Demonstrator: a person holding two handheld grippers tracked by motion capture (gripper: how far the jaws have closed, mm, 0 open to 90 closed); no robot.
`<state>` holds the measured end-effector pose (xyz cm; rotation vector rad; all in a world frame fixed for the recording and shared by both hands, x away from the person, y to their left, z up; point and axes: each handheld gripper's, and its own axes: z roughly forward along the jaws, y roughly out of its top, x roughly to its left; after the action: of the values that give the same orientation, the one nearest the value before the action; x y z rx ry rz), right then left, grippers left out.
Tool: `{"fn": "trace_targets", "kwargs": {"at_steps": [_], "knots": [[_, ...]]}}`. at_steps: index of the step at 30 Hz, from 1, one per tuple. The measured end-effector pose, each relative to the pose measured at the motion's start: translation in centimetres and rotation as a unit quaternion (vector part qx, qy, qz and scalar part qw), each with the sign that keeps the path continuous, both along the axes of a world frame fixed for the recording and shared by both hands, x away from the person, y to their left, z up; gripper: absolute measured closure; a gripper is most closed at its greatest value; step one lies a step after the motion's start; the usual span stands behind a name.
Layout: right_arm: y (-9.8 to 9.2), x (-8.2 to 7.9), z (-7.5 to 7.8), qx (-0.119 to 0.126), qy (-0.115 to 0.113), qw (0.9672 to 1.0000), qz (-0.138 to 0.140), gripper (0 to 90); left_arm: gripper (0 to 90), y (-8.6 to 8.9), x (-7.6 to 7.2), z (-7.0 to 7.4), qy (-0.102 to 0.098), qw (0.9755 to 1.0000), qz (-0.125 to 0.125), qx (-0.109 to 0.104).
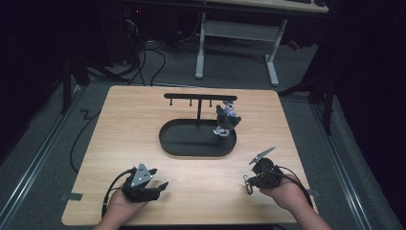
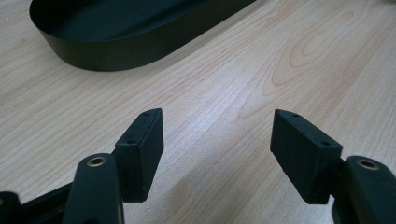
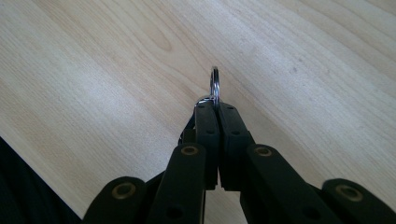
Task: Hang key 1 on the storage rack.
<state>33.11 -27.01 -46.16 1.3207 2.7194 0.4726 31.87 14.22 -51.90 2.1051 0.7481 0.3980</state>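
I am pinching a keyring (image 3: 215, 86) between the closed jaws of my right gripper (image 3: 216, 106), low over the table (image 1: 191, 191), while my left gripper (image 2: 217, 140) is resting wide open, holding nothing. I am judging the hanging undone: the hook stand (image 1: 198, 98) in the oval tray (image 1: 191, 148) is well apart, already bearing one figure keychain (image 1: 226, 119).

From above, my table (image 1: 143, 120) sits lit from overhead against a near-black room at the frame's edges, the picture soft and grainy, while both my gripper views are bright, with blurred near jaws and soft shadows on sharp wood grain.
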Motion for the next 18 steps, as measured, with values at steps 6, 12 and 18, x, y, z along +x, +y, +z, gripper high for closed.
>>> {"fn": "trace_targets", "kwargs": {"at_steps": [6, 12, 18], "knots": [[-0.1, 0.1, 1.2, 0.007, 0.0, 1.0, -0.003, 89.0, 35.5, 0.0, 0.0, 0.0, -0.003, 1.0, 0.003, 0.001], [0.2, 0.4, 2.5, 0.003, 0.001, 1.0, 0.0, 89.1, 35.5, 0.1, 0.0, 0.0, -0.003, 1.0, 0.005, 0.0], [1.0, 1.2, 3.7, -0.006, 0.008, 0.9999, 0.005, 89.0, 35.5, 0.1, 0.0, 0.0, -0.003, 1.0, 0.006, 0.0]]}}
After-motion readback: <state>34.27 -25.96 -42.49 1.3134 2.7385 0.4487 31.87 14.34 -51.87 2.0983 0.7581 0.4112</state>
